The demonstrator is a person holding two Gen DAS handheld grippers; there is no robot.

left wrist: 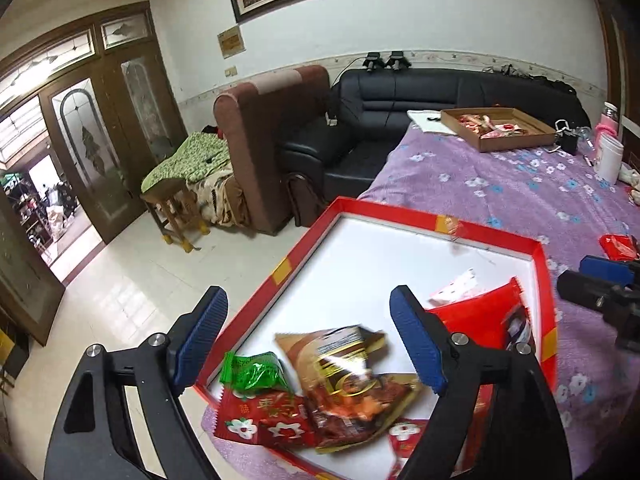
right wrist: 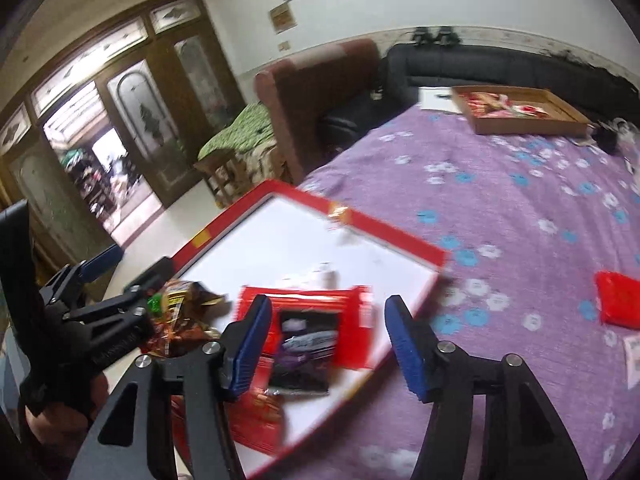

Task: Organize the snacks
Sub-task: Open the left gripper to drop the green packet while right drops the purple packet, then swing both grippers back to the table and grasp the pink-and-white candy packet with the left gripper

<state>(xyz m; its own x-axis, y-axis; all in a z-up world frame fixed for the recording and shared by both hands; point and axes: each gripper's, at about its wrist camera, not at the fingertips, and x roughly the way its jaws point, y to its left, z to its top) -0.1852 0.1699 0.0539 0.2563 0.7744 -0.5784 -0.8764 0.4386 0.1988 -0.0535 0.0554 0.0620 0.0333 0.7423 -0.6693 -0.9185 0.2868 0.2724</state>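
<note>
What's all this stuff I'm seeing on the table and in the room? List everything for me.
Red box lid: one, red rim, white inside, near table edge.
Snack packets: several inside the lid; green, brown-gold, red with black label.
Loose red packet: one, on purple floral tablecloth.
Cardboard tray: one, brown, far end, holding snacks.
White cup: one, far right.
Sofa: one, black.
Armchair: one, brown.
Wooden stool: one.
Left tongs: open, above lid.
Right tongs: open, above lid.
</note>
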